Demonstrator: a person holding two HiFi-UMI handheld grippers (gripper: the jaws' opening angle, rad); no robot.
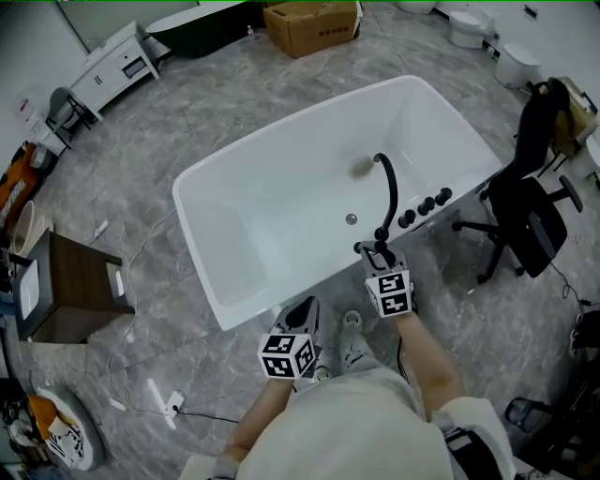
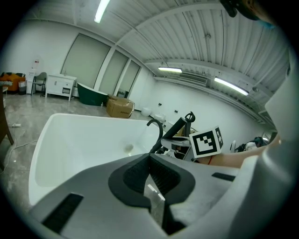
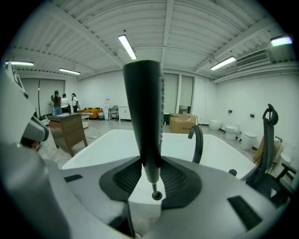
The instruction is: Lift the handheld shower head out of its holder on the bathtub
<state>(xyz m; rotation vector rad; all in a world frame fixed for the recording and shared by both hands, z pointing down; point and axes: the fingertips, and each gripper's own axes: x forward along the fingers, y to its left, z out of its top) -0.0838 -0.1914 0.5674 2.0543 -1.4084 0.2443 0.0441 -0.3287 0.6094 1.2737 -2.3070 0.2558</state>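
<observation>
The black handheld shower head (image 3: 145, 116) stands upright between the pads of my right gripper (image 3: 152, 175), which is shut on its lower handle. In the head view that gripper (image 1: 378, 251) is above the near rim of the white bathtub (image 1: 202, 272), close to the curved black faucet (image 1: 387, 192) and the row of black knobs (image 1: 427, 204). The left gripper view shows the shower head (image 2: 180, 125) raised beside the faucet. My left gripper (image 1: 300, 317) hangs outside the tub by the person's feet, its jaws (image 2: 150, 161) shut with nothing in them.
A black office chair (image 1: 525, 211) stands right of the tub. A wooden side table (image 1: 66, 286) and a white cable on the floor lie to the left. A cardboard box (image 1: 309, 26) and toilets (image 1: 469, 23) are at the back. Several people (image 3: 63, 101) stand far off.
</observation>
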